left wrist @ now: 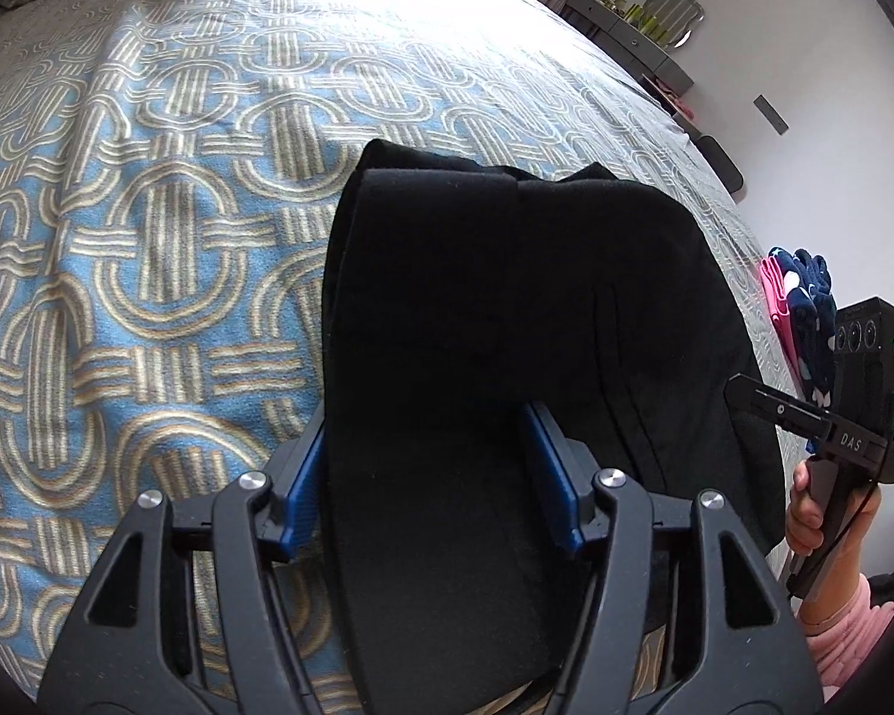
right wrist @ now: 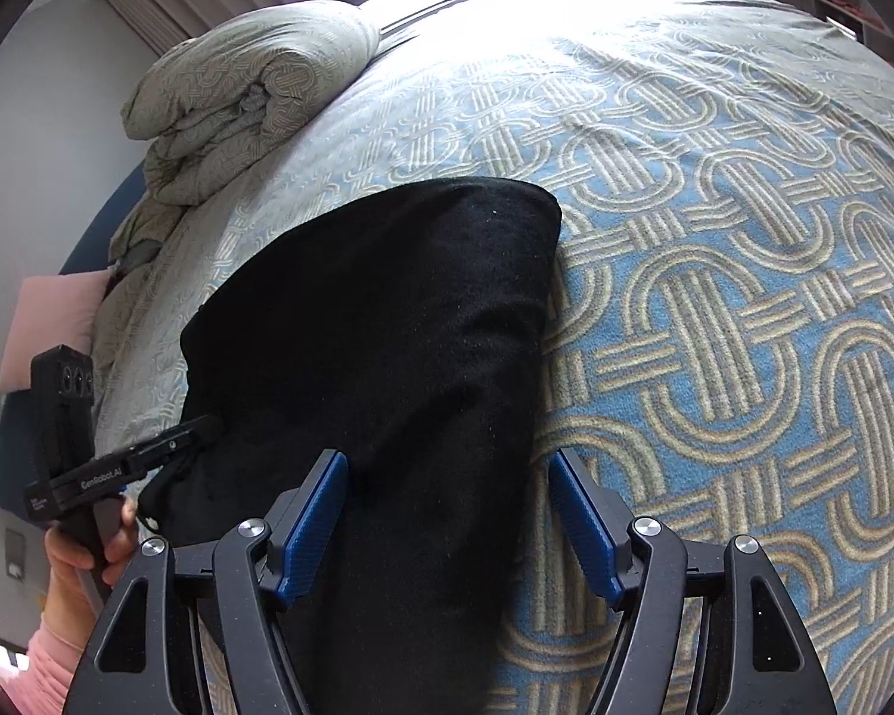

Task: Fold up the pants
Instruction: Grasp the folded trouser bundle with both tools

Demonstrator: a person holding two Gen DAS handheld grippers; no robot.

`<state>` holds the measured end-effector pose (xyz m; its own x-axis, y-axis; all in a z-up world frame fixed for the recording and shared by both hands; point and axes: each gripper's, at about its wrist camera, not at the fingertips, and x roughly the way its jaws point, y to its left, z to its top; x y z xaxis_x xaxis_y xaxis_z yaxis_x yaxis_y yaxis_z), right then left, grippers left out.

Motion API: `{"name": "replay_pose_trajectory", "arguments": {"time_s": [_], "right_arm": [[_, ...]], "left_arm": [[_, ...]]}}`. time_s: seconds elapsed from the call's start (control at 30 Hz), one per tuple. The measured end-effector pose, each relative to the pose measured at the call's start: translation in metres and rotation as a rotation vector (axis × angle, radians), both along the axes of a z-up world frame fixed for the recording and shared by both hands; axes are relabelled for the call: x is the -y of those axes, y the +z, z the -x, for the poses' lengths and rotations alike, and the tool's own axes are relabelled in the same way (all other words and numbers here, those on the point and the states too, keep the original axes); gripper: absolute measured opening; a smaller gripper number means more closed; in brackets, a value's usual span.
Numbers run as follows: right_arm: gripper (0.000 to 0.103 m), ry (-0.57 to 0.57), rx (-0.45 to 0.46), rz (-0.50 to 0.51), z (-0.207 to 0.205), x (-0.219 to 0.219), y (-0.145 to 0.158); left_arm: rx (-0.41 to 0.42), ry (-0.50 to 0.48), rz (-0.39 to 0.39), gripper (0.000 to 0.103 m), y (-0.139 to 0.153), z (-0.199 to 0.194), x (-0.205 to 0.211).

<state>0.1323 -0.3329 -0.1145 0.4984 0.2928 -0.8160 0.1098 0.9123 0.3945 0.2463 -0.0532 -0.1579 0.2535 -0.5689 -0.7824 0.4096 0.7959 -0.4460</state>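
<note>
Pants: one pair of black pants (left wrist: 494, 310), folded into a thick stack, lying on the bed ahead of both grippers and reaching under them.
Left gripper (left wrist: 426, 465): two blue fingers (left wrist: 304, 482) spread apart, a band of the black cloth running between them, not pinched.
Right gripper (right wrist: 450, 512): its two blue fingers (right wrist: 584, 524) also spread apart; the pants' right edge passes between them, the left finger over the cloth, the right one over the blanket.
Bed: one blue blanket (left wrist: 149, 250) with tan interlocking rings, under the pants.
Bedding: one bundled quilt (right wrist: 250, 95) far ahead and left of the right gripper.
Other clothes: one navy and pink heap (left wrist: 801, 310) right of the left gripper, past the pants.
</note>
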Motion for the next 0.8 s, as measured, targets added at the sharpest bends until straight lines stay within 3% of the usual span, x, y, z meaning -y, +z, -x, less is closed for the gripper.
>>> {"name": "replay_pose_trajectory", "arguments": {"time_s": [0.2, 0.27, 0.4, 0.53, 0.8], "right_arm": [[0.076, -0.005, 0.018, -0.017, -0.002, -0.003, -0.004], [0.077, -0.004, 0.022, -0.023, -0.002, -0.003, -0.005], [0.077, -0.021, 0.024, -0.059, -0.001, 0.002, -0.007], [0.077, -0.033, 0.022, -0.107, -0.003, 0.007, -0.010], [0.077, -0.010, 0.030, -0.102, -0.002, 0.008, -0.009]], "left_arm": [[0.029, -0.009, 0.027, 0.067, -0.003, 0.000, -0.006], [0.083, -0.016, 0.001, 0.077, -0.004, 0.003, -0.005], [0.058, -0.017, 0.000, 0.087, -0.004, 0.000, 0.002], [0.087, -0.045, -0.073, 0.099, -0.004, 0.005, 0.023], [0.063, -0.048, -0.073, 0.100, -0.003, 0.002, 0.025]]}}
